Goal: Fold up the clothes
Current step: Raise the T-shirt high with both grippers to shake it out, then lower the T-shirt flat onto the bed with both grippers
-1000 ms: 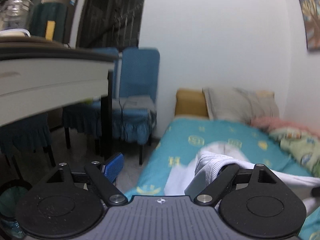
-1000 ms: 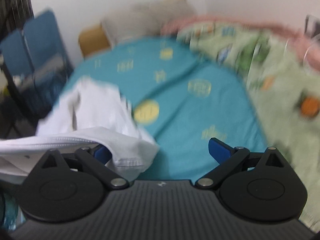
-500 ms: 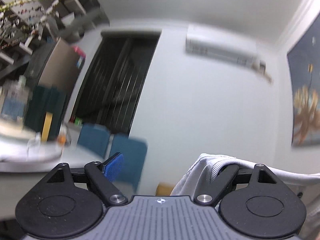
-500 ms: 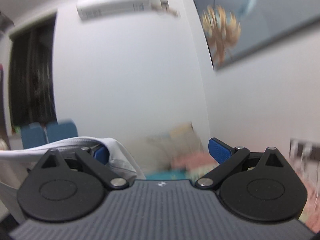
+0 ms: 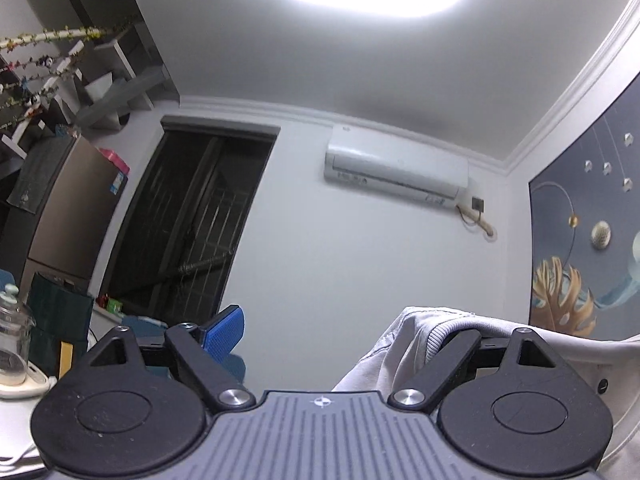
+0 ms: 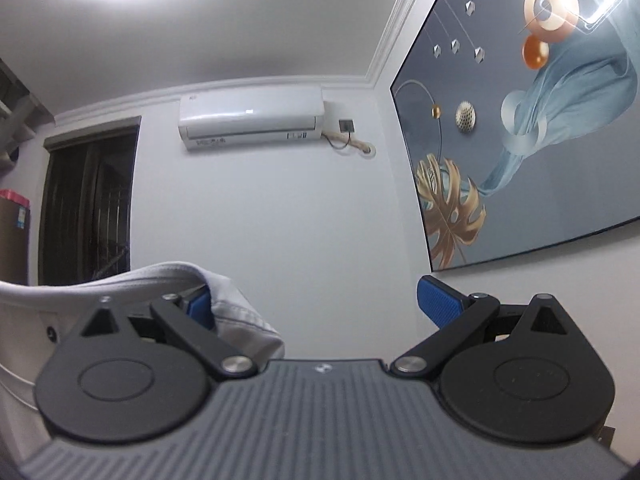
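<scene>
Only surface in view: white tabletop (image 5: 24, 400) at far left of left wrist view, with a glass jar (image 5: 12, 344) on a cream base (image 5: 28, 386) and a yellow block (image 5: 65, 364) standing on it.

The white garment (image 5: 404, 344) covers the left gripper's right finger, and runs off frame in both views.

I am finding nothing legible ahead of my tool: the white wall-mounted air conditioner (image 6: 251, 122) above it is carrying stickers too small to read.
</scene>
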Available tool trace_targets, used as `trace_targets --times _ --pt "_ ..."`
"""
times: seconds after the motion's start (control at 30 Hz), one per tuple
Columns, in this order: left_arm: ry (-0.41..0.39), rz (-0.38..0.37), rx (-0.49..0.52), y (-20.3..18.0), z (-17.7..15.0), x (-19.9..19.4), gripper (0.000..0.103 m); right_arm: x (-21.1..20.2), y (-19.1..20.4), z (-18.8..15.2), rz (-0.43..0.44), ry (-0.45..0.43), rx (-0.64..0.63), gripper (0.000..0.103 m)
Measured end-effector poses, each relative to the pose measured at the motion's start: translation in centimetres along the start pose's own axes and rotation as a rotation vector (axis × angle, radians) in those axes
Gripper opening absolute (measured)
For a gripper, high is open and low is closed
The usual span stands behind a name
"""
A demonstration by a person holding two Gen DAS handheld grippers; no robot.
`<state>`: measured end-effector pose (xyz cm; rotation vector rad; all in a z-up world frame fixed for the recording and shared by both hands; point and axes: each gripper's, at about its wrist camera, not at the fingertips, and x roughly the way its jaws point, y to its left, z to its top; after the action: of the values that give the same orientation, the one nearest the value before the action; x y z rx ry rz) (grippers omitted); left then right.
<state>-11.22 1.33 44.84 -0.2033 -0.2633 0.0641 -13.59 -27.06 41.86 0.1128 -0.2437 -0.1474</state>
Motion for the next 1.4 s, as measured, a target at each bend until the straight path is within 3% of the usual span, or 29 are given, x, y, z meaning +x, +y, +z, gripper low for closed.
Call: trace_targets --times 0.17,0.33,0.5,0.63,0.73,0.9,1.1,1.17,1.23,1.3,1.4 --pt "0.092 -0.006 0.033 0.8 -6.8 3.6 0.089 3.5 -1.5 -6.1 0.011 0.123 0.026 0.101" --pt "0.171 0.007 0.062 2.3 -15.7 10.7 0.089 10.1 -2.1 -13.9 -0.009 0.251 0.035 0.101" --pt "0.231 0.075 0.098 2.9 -23.9 20.7 0.089 19.6 -0.9 -21.3 -0.043 0.323 -0.009 0.101" --pt "0.260 0.120 0.099 3.5 -30.3 31.1 0.089 28.5 0.4 -27.6 -0.073 0.354 -0.029 0.101" --pt "0.322 0.138 0.108 3.9 -37.7 38.9 0.089 35.7 1.2 -34.0 -0.115 0.373 -0.054 0.101" --pt "0.515 0.136 0.171 5.8 -54.5 49.5 0.089 46.8 0.7 -48.4 -0.147 0.515 -0.088 0.101" --pt "0.836 0.091 0.211 9.1 -73.3 55.4 0.088 53.6 -0.8 -66.1 -0.083 0.815 -0.110 0.101" --pt "0.953 0.073 0.198 9.9 -77.7 55.8 0.088 54.6 -0.6 -70.9 -0.012 0.946 -0.114 0.101" --pt "1.031 0.060 0.198 10.1 -80.2 56.5 0.090 54.8 -0.4 -73.6 0.037 1.028 -0.125 0.101" --pt "1.134 -0.004 0.199 10.3 -81.9 57.4 0.093 54.7 0.0 -74.8 0.090 1.073 -0.108 0.101" --pt "1.202 -0.043 0.241 10.0 -82.5 57.4 0.095 55.2 0.7 -74.5 0.173 1.099 -0.029 0.101"
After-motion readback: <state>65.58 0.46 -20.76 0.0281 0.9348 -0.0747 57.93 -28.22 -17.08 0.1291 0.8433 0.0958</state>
